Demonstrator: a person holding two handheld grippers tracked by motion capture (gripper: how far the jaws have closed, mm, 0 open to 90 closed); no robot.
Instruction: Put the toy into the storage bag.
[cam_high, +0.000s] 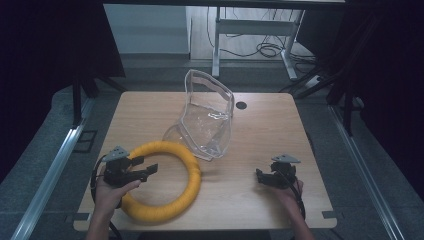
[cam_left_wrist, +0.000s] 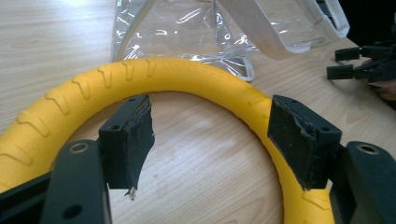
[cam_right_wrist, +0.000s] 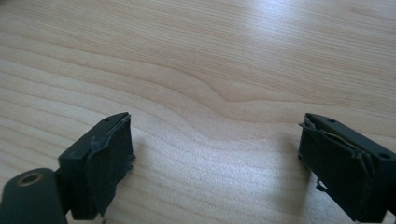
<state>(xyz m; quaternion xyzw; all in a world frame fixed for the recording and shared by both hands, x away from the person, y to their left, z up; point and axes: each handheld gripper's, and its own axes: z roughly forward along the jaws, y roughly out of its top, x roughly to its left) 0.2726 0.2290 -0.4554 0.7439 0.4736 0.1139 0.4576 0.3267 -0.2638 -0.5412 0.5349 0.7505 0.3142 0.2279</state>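
Yellow foam ring (cam_high: 162, 181) flat on table (cam_high: 260, 130), toward near-left corner; clear plastic bag (cam_high: 207, 117) standing mid-table, mouth gaping, just behind ring, apparently touching its far arc. Left gripper (cam_high: 145, 170) over ring's left arc, pointed inward across the hole; jaws spread wide, gripping nothing. In left gripper view, pads (cam_left_wrist: 140, 135) hanging above the hole, far arc of ring (cam_left_wrist: 182, 74) curving beyond both tips; ring not between jaws, so no grasp yet. Right gripper (cam_high: 262, 176) near near-right corner, well apart from ring and bag; jaws released over bare wood (cam_right_wrist: 205, 70); likely parked ready to steady bag.
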